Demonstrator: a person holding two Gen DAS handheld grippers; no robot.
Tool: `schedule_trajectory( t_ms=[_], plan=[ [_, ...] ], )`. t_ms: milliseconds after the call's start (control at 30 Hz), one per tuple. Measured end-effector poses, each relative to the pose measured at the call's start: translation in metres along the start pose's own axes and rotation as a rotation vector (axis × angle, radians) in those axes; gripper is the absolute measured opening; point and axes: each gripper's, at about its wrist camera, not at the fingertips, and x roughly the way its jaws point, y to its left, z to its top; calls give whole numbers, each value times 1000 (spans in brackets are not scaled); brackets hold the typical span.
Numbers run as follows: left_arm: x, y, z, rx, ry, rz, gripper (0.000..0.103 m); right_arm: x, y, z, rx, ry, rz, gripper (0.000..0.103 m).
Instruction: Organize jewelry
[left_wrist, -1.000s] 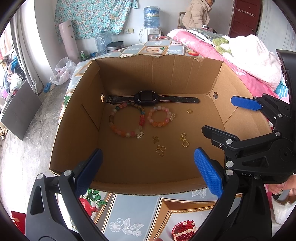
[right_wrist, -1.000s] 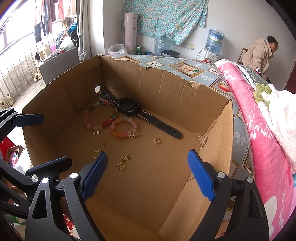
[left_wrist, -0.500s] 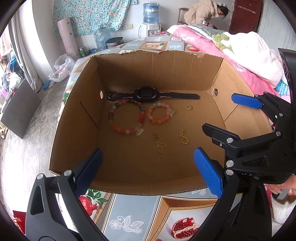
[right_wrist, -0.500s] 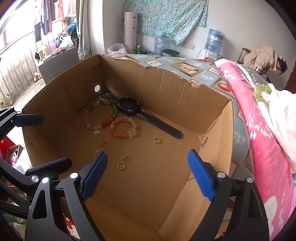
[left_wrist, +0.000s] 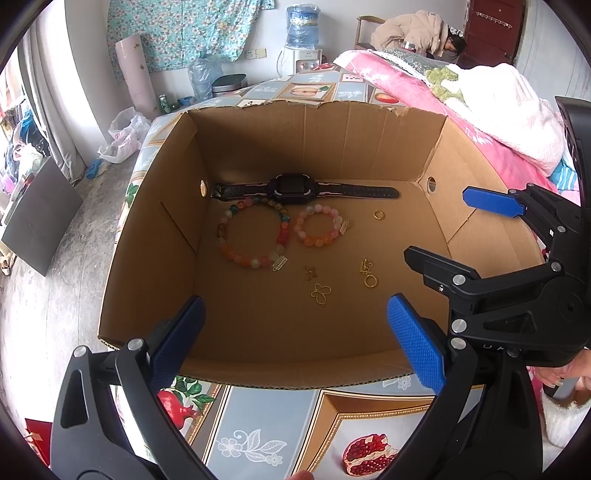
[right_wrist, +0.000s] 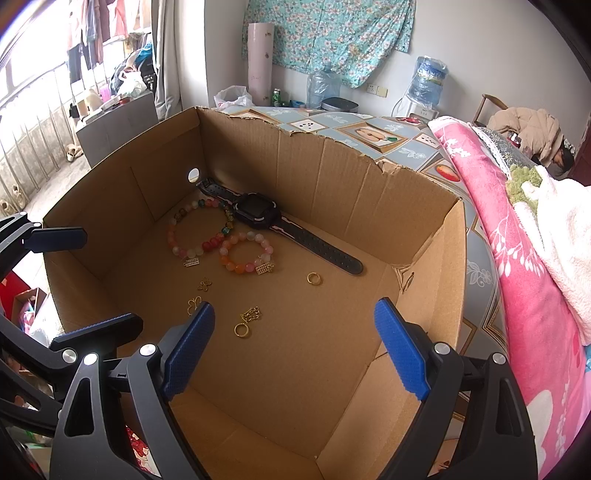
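An open cardboard box (left_wrist: 147, 236) (right_wrist: 424, 295) holds the jewelry. A black watch (left_wrist: 295, 188) (right_wrist: 258, 212) lies along the far wall. In front of it lie a large bead bracelet (left_wrist: 251, 236) (right_wrist: 195, 232) and a smaller one (left_wrist: 317, 225) (right_wrist: 245, 251). A gold ring (left_wrist: 378, 215) (right_wrist: 314, 278), two butterfly charms (left_wrist: 320, 293) (right_wrist: 204, 284) and a charm with a ring (left_wrist: 368, 275) (right_wrist: 246, 323) lie loose on the floor. My left gripper (left_wrist: 295, 339) is open and empty at the near wall. My right gripper (right_wrist: 291, 347) (left_wrist: 458, 229) is open and empty over the box's right side.
The box stands on a table with a fruit-patterned cloth (left_wrist: 295, 424). A pink blanket (right_wrist: 517, 258) with white cloth lies to the right. A person (left_wrist: 417, 33) bends over at the back, near a water dispenser (left_wrist: 301, 48).
The left wrist view has tilted slightly, so the box sits a little lower in it. The person at the back has bent down. The jewelry and right gripper have not moved.
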Motion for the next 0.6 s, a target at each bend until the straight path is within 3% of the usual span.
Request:
schedule_trajectory(
  t_ms=[600],
  plan=[
    [2,-1,1,3,8,-1,95,-1,0,1,-1,-2,0,86]
  ],
)
